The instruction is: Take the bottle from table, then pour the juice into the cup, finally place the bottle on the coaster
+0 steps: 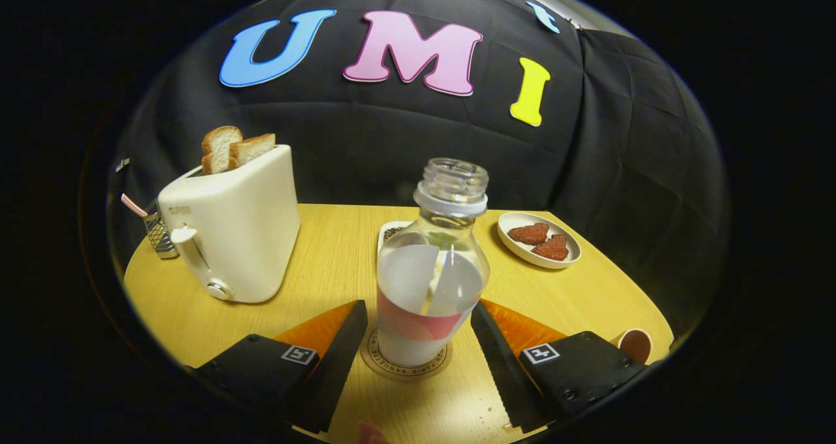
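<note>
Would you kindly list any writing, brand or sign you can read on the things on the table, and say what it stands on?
Coaster: ring of printed lettering under the bottle, too warped to read.
Toaster: small raised brand, too blurred.
Gripper: square coded markers, no words; fingers open either side of the bottle.

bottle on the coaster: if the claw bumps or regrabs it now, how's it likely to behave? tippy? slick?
The bottle looks tall and narrow on the coaster, so a high sideways nudge could probably tip it. It has no cap, so tipping would likely spill. The clear wall seems smooth, maybe slick; the label band may grip better. The claw is open, fingers either side, apparently not touching.
</note>
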